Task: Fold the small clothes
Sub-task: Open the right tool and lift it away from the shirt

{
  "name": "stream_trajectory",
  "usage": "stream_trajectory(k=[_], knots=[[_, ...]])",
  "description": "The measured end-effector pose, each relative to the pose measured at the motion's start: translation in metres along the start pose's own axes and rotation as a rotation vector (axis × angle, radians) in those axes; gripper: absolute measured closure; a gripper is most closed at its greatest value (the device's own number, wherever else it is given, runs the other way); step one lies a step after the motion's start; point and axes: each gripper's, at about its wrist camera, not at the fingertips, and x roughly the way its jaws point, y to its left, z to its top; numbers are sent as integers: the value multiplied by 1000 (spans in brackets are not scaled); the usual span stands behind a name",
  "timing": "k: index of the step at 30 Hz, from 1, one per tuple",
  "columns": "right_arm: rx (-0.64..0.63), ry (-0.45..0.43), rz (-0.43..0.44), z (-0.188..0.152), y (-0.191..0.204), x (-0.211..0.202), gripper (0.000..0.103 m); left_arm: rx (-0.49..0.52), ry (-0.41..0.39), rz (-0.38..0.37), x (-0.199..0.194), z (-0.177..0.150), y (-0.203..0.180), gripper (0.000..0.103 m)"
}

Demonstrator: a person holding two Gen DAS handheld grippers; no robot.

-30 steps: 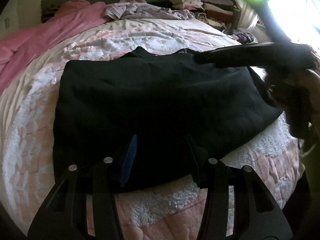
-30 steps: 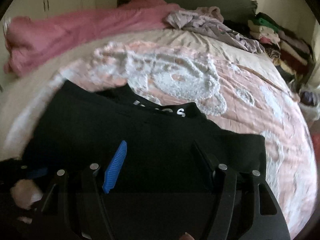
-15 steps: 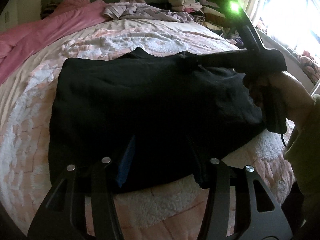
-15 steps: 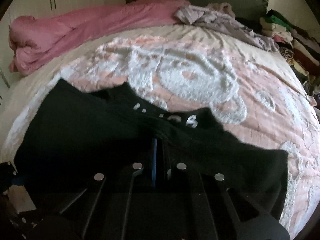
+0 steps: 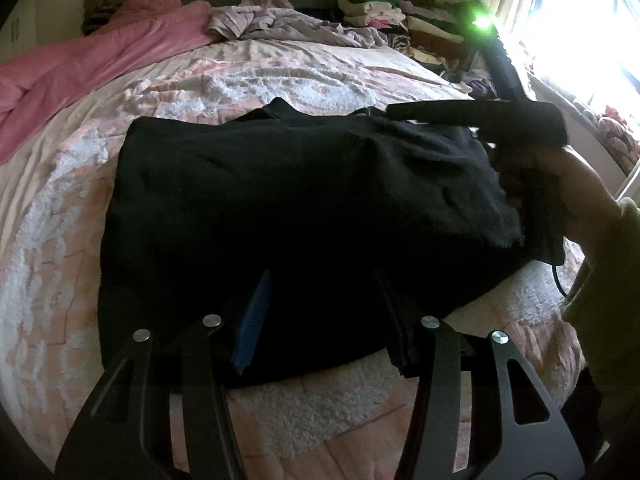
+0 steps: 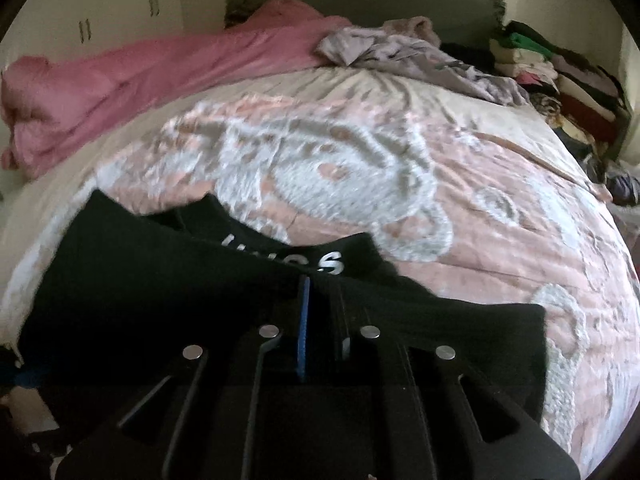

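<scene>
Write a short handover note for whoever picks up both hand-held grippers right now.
Left hand-held gripper: open, hovering over the near edge of the black garment, gripping nothing.
Right hand-held gripper: jaws nearly together and opening slightly, black cloth between them at the garment's far right edge.
Garment lies spread on the pink bedspread.
Done: edge pinched. Left: make the fold, smooth it.

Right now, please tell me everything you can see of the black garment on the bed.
The black garment is soft, matte fabric, spread mostly flat over the pink and white bedspread. Part of it is folded over, and white letters, only partly readable, show at its far edge. The right tool has its fingers nearly together, just easing apart, with cloth bunched at them at the garment's far right edge. The left tool stands open over the near hem; whether it touches is unclear.
</scene>
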Motion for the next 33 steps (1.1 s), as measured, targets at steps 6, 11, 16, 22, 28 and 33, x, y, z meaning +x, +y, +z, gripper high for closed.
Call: stream_trajectory(k=[6,11,16,22,28,33], knots=[[52,-79,50,-1,-8,-45,62,9,-37,18,-16,4,-1,49],[57,-122,88,-6,-4,-80,48,3,-61,33,-26,9,3,44],[29,-174,104,-12,7,-114,34,-5,-79,60,-35,11,6,32],[-13,-223,99,-20,21,-148,22,-15,-104,109,-47,11,10,19],[-39,-267,120,-23,31,-174,11,-38,-118,145,-59,12,15,12],[-97,-284,132,-29,49,-186,10,-60,-124,183,-66,12,24,10]])
